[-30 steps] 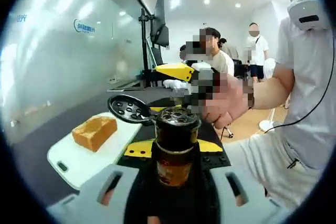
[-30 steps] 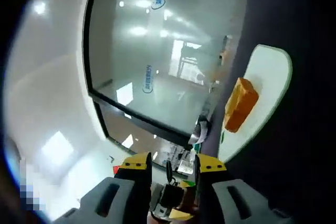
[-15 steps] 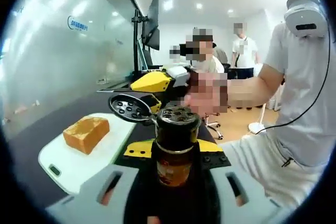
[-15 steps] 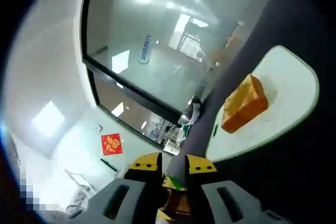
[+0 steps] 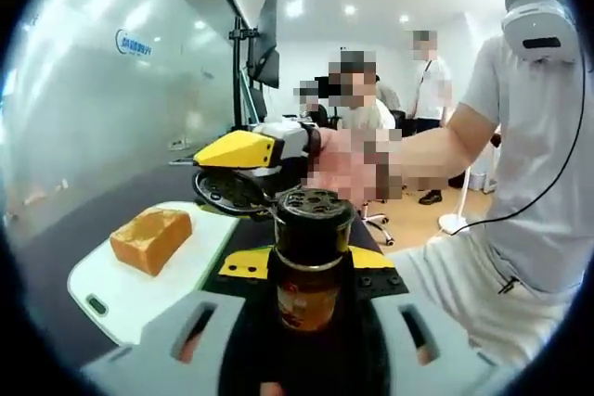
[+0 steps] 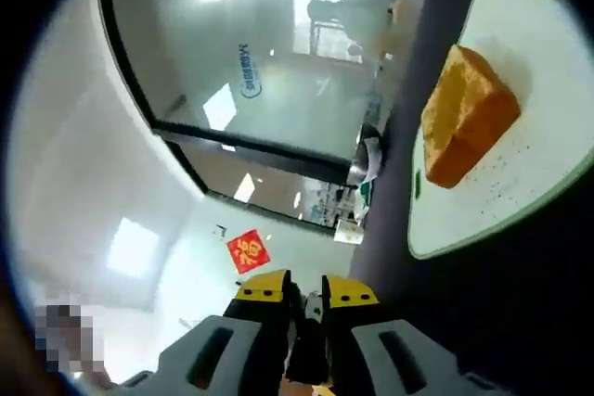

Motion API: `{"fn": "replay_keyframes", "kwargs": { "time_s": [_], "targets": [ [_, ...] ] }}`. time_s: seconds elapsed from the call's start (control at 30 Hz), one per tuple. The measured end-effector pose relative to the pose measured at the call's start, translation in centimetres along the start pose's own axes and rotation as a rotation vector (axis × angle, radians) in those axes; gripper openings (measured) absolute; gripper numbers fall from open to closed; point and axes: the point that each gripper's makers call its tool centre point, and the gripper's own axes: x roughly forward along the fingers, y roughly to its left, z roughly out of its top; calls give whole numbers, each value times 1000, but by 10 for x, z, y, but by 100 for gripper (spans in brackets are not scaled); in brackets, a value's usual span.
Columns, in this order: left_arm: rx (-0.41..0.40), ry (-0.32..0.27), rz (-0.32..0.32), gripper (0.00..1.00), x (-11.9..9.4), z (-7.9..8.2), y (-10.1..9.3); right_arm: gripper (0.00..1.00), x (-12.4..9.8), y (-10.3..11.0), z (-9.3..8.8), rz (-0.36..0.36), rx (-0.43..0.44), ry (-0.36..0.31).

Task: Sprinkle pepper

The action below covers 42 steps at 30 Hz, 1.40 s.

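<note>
A dark pepper bottle with an orange label stands upright between the jaws of my left gripper, which is shut on it. Its perforated top is bare and its flip lid hangs open to the left. My right gripper, yellow and white and held by a hand, lies just over that lid. In the right gripper view, my right gripper has its jaws close together on a thin dark piece, seemingly the lid. A golden chunk of bread lies on a white cutting board.
The board sits on a dark tabletop beside a frosted glass wall. A monitor on a stand rises at the table's far end. The person holding the grippers is on the right, and other people are further back.
The right gripper has come in from the right and now lies over the open lid. The right gripper view has rolled, and the bread and board look closer. The bottle has stayed upright.
</note>
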Motion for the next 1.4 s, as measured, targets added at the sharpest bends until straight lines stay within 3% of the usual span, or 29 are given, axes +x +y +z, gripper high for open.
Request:
{"fn": "replay_keyframes", "kwargs": {
  "time_s": [0.2,0.3,0.4,0.5,0.57,0.63,0.67,0.7,0.8,0.9,0.93,1.1,1.17,1.27,1.3,1.33,1.4],
  "targets": [
    [4,0,-2,18,0,0,0,10,0,6,1,25,-21,21],
    [-2,-2,-4,18,0,-1,2,11,1,12,-1,39,-88,37],
    [-12,-4,-5,18,0,-1,3,10,4,14,-12,32,-189,126],
    [-10,-6,-12,18,1,0,1,0,3,2,-5,-66,-458,137],
    [-12,-4,-7,18,1,-1,2,0,4,15,-8,-13,-449,144],
    [-18,-4,-2,18,2,-1,3,0,4,9,-4,-65,-554,128],
    [-17,-5,-3,18,1,-1,3,0,4,17,-8,-32,-597,133],
    [-15,-6,-5,17,1,-1,3,0,4,17,-7,-44,-649,134],
    [-13,-5,-5,17,2,-1,2,0,2,23,-8,-54,-861,139],
    [-13,-6,-7,17,2,-1,2,0,1,33,-11,-74,-1191,154],
    [-11,-5,-7,17,2,-1,1,0,1,37,-15,-70,-1288,164],
    [-10,-6,-10,17,1,-1,1,0,1,45,-29,-86,-1551,222],
    [-10,-6,-6,17,1,-1,1,0,0,47,-30,-108,-1698,241],
    [-12,-6,1,17,0,-1,2,0,-1,48,-42,-86,-1797,321],
    [-19,-7,5,17,-1,-2,3,0,-2,47,-47,-84,-1852,358],
    [-30,-9,6,17,-1,-2,4,0,-4,42,-37,-100,-1939,377],
    [-33,-12,6,17,-1,-2,5,0,-6,41,-46,-99,-2028,436]
  ]
}}
